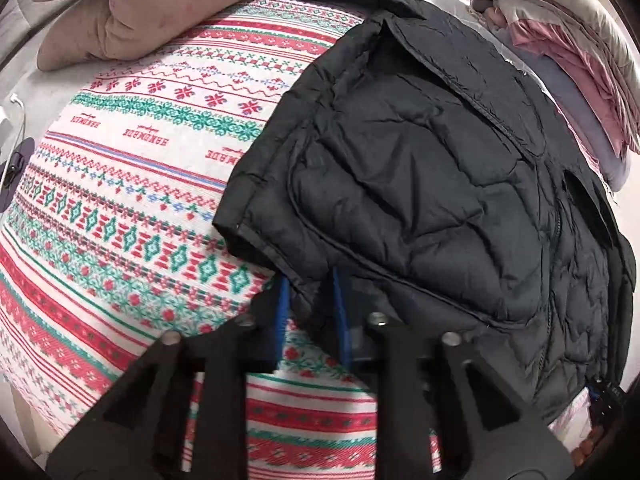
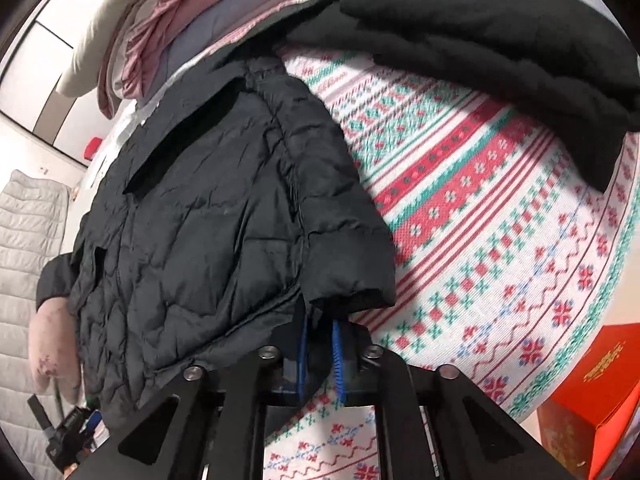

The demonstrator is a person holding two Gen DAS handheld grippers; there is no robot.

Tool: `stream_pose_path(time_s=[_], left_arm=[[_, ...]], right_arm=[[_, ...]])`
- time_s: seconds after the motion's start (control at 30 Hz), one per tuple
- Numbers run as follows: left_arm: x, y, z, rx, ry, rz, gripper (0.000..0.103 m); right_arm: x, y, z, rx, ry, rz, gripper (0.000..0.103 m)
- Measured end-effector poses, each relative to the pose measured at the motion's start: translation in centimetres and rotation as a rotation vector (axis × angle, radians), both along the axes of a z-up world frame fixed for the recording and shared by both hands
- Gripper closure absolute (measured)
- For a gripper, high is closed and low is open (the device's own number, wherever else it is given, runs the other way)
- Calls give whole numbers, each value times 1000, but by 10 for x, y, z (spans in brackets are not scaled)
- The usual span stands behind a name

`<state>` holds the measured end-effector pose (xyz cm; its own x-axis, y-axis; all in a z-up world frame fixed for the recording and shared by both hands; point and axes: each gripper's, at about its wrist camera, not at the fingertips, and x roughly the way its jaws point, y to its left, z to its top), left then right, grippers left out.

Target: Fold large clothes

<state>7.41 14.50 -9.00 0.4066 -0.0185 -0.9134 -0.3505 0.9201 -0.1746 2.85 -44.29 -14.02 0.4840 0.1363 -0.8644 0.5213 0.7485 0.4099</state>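
Observation:
A black quilted puffer jacket [image 1: 420, 184] lies on a bed with a red, green and white patterned cover [image 1: 132, 200]. A sleeve is folded over its body in both views. My left gripper [image 1: 310, 280] has its blue fingers closed on the jacket's edge near the sleeve cuff. In the right wrist view the jacket [image 2: 208, 216] fills the left half, and my right gripper [image 2: 320, 324] is shut on the sleeve cuff edge. The other gripper shows small at the lower left of that view [image 2: 76, 432].
A beige stained pillow [image 1: 132, 12] lies at the bed's far left. A stack of pink, white and grey bedding [image 1: 560, 52] sits at the far right. Another black garment [image 2: 500, 48] lies on the cover. An orange box [image 2: 592, 400] stands by the bed edge.

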Motion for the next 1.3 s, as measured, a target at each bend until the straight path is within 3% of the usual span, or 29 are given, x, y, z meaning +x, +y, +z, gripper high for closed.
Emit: stream_pose_path(time_s=[0.07, 0.2, 0.33, 0.43, 0.5, 0.53, 0.57, 0.63, 0.8, 0.87, 0.97, 1.03, 1.07, 1.1, 1.17, 1.3], left_arm=[[-3, -9, 5, 24, -13, -30, 95], [-19, -26, 9, 36, -17, -85, 96], [-38, -40, 18, 79, -36, -144, 95], [-43, -37, 27, 115, -45, -125, 93], [-46, -31, 35, 134, -61, -89, 88], [-47, -28, 40, 132, -68, -69, 77], [-48, -24, 45, 125, -78, -54, 61], [-52, -19, 56, 114, -123, -13, 41], [-47, -20, 75, 127, -203, 50, 39], [-43, -26, 79, 114, -247, 82, 27], [-40, -36, 81, 70, -322, 92, 19], [-35, -48, 80, 53, -333, 59, 19], [-30, -56, 77, 43, -331, 35, 18], [-25, -64, 75, 40, -324, 13, 18], [-16, -81, 70, 45, -296, -48, 18], [-3, -105, 63, 21, -242, -159, 18]], right_arm=[[-3, -5, 10, -64, -18, -20, 97], [-7, -15, 22, -157, -28, -71, 98], [-14, -35, 24, -165, -22, -146, 98], [-14, -33, 23, -166, -5, -120, 97], [-17, -30, 25, -154, -7, -111, 96], [-18, -29, 27, -156, -10, -119, 96], [-20, -29, 30, -161, -15, -136, 95], [-27, -32, 35, -166, -30, -188, 91], [-29, -33, 42, -107, -110, -234, 85], [-24, -22, 48, -116, -148, -194, 85], [-19, 1, 64, -174, -229, -129, 85], [-14, 16, 70, -192, -267, -74, 78], [-10, 26, 72, -192, -285, -36, 68], [-5, 32, 71, -189, -288, -12, 46], [4, 46, 69, -182, -290, 32, 22], [17, 65, 69, -227, -318, 93, 22]])
